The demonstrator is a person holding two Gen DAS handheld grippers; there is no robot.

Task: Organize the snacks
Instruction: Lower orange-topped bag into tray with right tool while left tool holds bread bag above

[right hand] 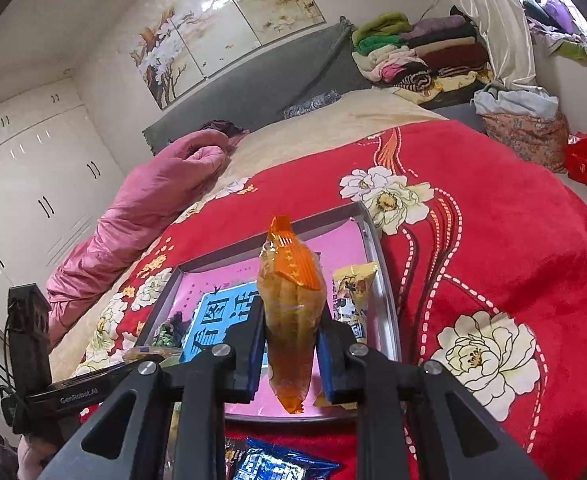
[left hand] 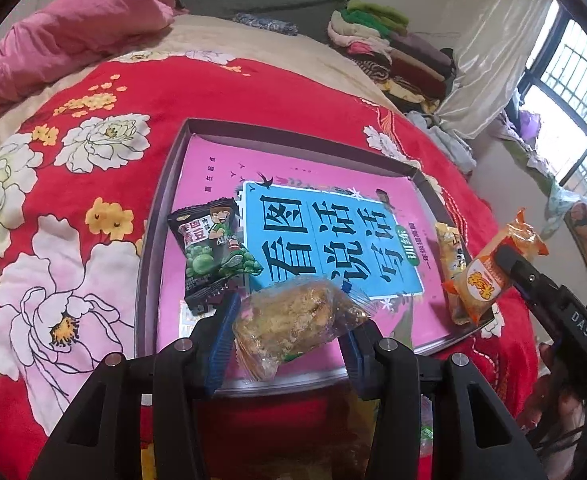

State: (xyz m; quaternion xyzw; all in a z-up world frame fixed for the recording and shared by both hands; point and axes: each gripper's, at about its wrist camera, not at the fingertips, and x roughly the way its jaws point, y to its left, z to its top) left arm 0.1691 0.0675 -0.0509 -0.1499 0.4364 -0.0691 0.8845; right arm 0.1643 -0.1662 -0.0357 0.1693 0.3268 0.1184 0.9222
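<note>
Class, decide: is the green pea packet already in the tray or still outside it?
In the tray: the green pea packet lies on the pink book, within the tray's raised grey rim.

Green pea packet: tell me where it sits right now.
In the left wrist view the green pea packet lies inside the tray, near its left wall, just beyond the left gripper.

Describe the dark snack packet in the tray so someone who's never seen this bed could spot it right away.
On the red floral blanket lies a shallow grey tray holding a pink book. The packet lies on the book's left side, beside its blue title panel. It is the only black wrapper there, printed with green peas and a cartoon child; the other snacks are yellow, orange or clear.
</note>
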